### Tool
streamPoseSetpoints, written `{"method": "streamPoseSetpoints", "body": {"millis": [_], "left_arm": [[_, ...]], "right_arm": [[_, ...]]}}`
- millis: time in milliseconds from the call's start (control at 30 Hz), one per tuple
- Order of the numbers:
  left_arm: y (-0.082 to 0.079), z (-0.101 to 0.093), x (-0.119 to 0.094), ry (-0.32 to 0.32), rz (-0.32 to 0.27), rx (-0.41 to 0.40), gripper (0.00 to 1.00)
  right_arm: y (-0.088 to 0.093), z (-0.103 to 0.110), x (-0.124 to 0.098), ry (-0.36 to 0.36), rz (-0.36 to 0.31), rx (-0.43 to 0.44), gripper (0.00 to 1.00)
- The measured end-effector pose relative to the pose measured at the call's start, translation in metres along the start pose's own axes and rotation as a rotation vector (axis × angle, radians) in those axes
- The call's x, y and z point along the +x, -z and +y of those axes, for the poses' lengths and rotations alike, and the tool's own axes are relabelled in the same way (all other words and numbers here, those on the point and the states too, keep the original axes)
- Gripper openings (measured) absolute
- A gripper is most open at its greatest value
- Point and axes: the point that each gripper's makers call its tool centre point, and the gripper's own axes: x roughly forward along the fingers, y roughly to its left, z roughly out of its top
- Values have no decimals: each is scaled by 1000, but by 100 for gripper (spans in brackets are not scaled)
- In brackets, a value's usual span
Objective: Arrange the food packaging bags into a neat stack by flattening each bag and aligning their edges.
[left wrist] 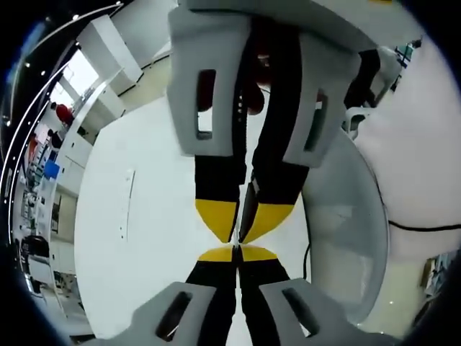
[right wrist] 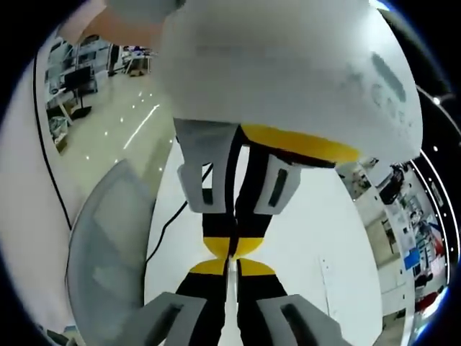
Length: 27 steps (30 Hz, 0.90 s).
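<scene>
Left tool (left wrist: 236, 252) and right tool (right wrist: 232, 265) meet tip to tip above white bench (left wrist: 144, 216), each with jaws pressed together, likely a sync pose. Thin edge between tips: cannot tell if bag. Food bags unseen; stacking seemingly not begun.

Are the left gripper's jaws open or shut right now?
Shut. In the left gripper view, the left gripper has its yellow tips pressed together with no gap, meeting the right gripper tip to tip above the white table.

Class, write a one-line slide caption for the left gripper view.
Left gripper and right gripper meet tip to tip, jaws closed, above a white table.
</scene>
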Motion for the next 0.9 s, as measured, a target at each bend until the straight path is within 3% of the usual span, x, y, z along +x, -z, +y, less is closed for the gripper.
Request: {"method": "streamPoseSetpoints", "body": {"millis": [900], "left_arm": [[-1, 0, -1, -3, -16, 0, 0]], "right_arm": [[6, 5, 3, -11, 39, -32, 0]]}}
